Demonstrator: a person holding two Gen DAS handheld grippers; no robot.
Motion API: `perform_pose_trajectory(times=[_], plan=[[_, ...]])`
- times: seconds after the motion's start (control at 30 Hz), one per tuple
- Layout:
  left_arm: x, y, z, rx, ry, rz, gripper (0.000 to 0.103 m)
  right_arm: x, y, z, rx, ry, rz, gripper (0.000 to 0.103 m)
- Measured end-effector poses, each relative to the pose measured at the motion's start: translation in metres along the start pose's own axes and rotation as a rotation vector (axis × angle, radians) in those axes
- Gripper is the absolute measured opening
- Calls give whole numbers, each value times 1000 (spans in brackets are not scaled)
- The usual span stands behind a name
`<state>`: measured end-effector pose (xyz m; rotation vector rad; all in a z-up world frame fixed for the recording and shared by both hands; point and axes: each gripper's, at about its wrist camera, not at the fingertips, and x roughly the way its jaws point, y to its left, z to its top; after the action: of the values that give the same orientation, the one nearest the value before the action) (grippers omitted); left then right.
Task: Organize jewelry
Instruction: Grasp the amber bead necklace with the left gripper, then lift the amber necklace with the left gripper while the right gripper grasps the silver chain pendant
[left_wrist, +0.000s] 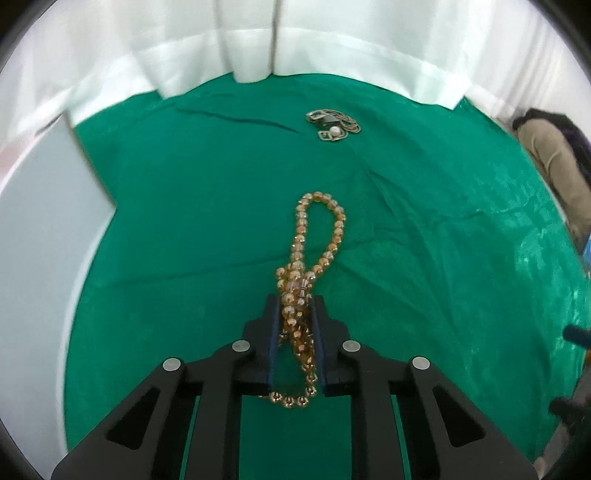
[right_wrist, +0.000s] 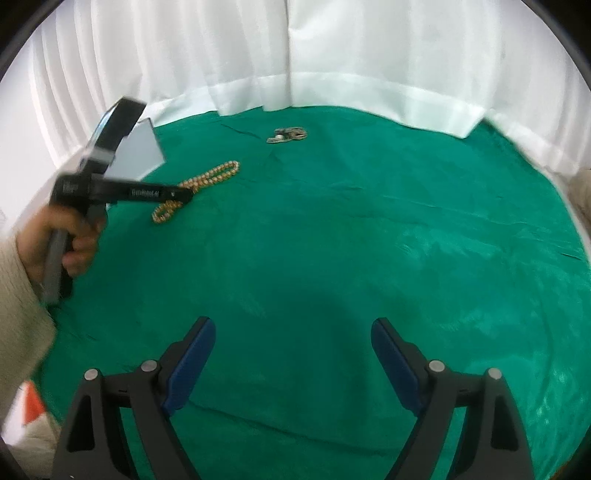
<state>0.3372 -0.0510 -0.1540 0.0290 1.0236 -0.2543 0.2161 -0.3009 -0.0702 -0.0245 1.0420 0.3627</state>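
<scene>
A long string of amber beads (left_wrist: 320, 229) lies on the green cloth (left_wrist: 184, 258), doubled into a narrow loop. My left gripper (left_wrist: 296, 301) is shut on the near part of the string, with beads bunched between its blue pads. From the right wrist view the same beads (right_wrist: 218, 173) trail out of the left gripper (right_wrist: 186, 195), which a hand (right_wrist: 55, 240) holds. A small heap of metal chain with a pearl (left_wrist: 332, 125) (right_wrist: 288, 134) rests near the back. My right gripper (right_wrist: 293, 328) hovers open over bare cloth with nothing between its fingers.
A pale grey flat box (left_wrist: 48, 221) (right_wrist: 140, 155) stands at the left edge of the cloth. White curtains (right_wrist: 332, 55) hang along the back. A person's beige trouser leg (left_wrist: 546, 166) shows at the far right. The cloth (right_wrist: 369, 240) is creased.
</scene>
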Motion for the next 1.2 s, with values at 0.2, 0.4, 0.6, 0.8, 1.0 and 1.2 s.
perform_pose_trajectory(times=[0.2, 0.4, 0.6, 0.8, 1.0, 1.2], plan=[[-17, 1, -29, -30, -10, -6, 15, 20, -34, 91, 71, 48, 261, 88], [-24, -1, -45, -47, -40, 0, 15, 128, -60, 211, 109, 116, 187, 69], [-30, 5, -54, -91, -64, -13, 15, 221, -40, 275, 190, 169, 167, 70], [-33, 5, -58, -88, -74, -15, 15, 251, 3, 280, 40, 199, -87, 63], [-35, 12, -56, -117, -62, -45, 13, 234, 6, 272, 57, 249, -78, 35], [-68, 23, -53, -169, -101, -107, 6, 170, -14, 247, 122, 202, 84, 35]])
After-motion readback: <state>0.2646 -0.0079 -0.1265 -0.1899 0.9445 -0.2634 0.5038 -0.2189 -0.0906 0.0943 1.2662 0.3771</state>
